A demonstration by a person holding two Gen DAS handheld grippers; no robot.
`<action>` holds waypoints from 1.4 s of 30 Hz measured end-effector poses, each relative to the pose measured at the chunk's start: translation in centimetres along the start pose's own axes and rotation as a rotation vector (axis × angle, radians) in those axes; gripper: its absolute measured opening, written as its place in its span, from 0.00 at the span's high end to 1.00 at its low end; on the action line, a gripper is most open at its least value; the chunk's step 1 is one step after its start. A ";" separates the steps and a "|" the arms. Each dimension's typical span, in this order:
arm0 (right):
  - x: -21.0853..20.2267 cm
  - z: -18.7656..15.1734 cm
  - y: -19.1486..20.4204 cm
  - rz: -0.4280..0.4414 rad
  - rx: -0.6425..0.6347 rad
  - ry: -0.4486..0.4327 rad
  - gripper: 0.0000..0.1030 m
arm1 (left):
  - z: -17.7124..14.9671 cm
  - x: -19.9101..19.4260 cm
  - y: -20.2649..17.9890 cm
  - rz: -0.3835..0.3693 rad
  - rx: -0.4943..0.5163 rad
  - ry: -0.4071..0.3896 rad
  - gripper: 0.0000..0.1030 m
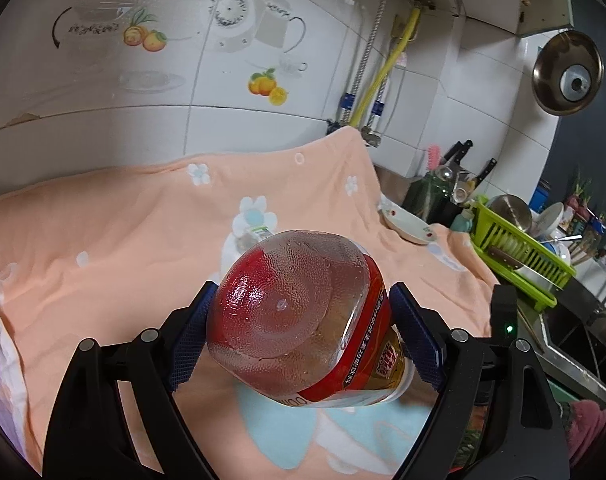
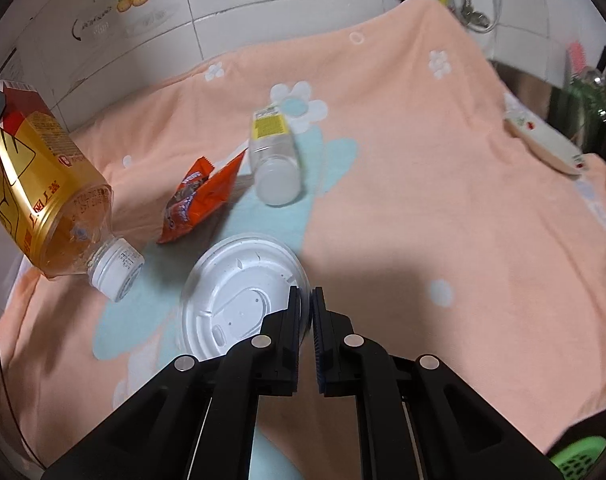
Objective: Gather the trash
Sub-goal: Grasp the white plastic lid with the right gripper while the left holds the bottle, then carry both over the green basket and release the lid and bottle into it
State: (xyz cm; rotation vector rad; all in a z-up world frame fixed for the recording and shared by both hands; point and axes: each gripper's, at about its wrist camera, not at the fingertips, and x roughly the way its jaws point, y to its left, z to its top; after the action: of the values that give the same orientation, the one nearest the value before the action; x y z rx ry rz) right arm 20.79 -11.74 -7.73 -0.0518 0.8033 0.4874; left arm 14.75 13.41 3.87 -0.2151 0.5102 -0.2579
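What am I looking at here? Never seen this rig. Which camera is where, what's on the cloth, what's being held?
No robot arm: a person holds a two-finger gripper in each hand, with a fisheye camera on each looking along its fingers.

Left wrist view: the left gripper clamps a large bottle with a red and gold label, base toward the camera.

Right wrist view: the right gripper has its jaws closed on the rim of a white plastic lid. On the peach floral cloth also lie an orange snack wrapper and a small clear bottle on its side. The large bottle shows at the left, cap down.
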 end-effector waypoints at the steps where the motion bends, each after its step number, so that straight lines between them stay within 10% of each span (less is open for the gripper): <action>1: -0.7 -0.3 -0.3 -0.015 -0.006 -0.009 0.94 | -0.2 0.0 -0.3 -0.004 0.000 0.000 0.19; 27: -19.5 -15.3 -12.6 -0.367 0.209 -0.108 0.95 | -6.5 3.3 -17.0 -0.321 0.142 0.116 0.19; 42: -22.7 -23.5 -17.1 -0.477 0.371 -0.070 0.95 | -10.1 5.6 -27.2 -0.471 0.268 0.217 0.19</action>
State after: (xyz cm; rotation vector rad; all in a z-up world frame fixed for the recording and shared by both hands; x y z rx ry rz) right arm -1.02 -41.35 -10.57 0.1156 0.7708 -0.1133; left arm 9.20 -15.40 -0.06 -0.0421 0.6302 -0.8101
